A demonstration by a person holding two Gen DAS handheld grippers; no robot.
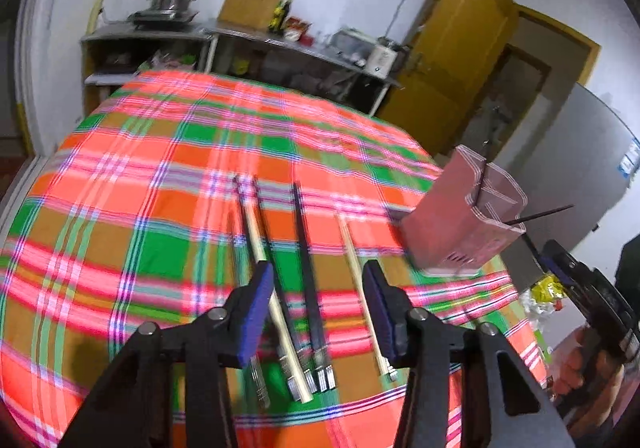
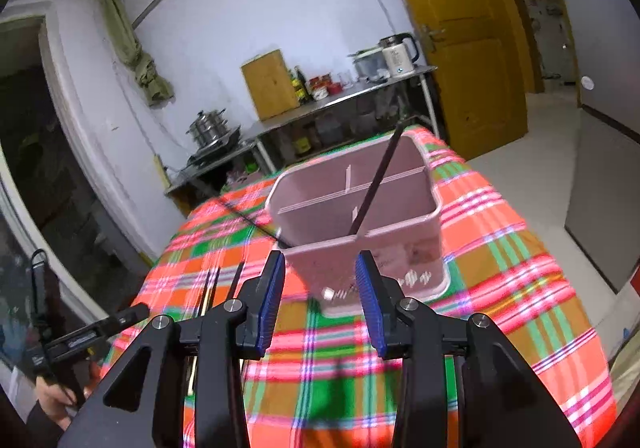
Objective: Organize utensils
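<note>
Several chopsticks lie side by side on the plaid tablecloth [image 1: 160, 207]: dark ones [image 1: 306, 268] and pale wooden ones [image 1: 360, 288], with metal-capped ends toward me. My left gripper [image 1: 318, 296] is open and empty just above them. A pink divided utensil holder [image 1: 460, 224] stands to their right; it also shows in the right wrist view [image 2: 360, 207]. Two dark chopsticks [image 2: 376, 187] lean inside it. My right gripper [image 2: 320, 288] is open and empty in front of the holder; it also shows at the right edge of the left wrist view [image 1: 580, 280].
The table's near edge and right edge [image 2: 580, 328] drop to the floor. A steel shelf [image 2: 340, 99] with pots, a kettle and jars stands against the far wall. A yellow door [image 2: 460, 27] is at the right.
</note>
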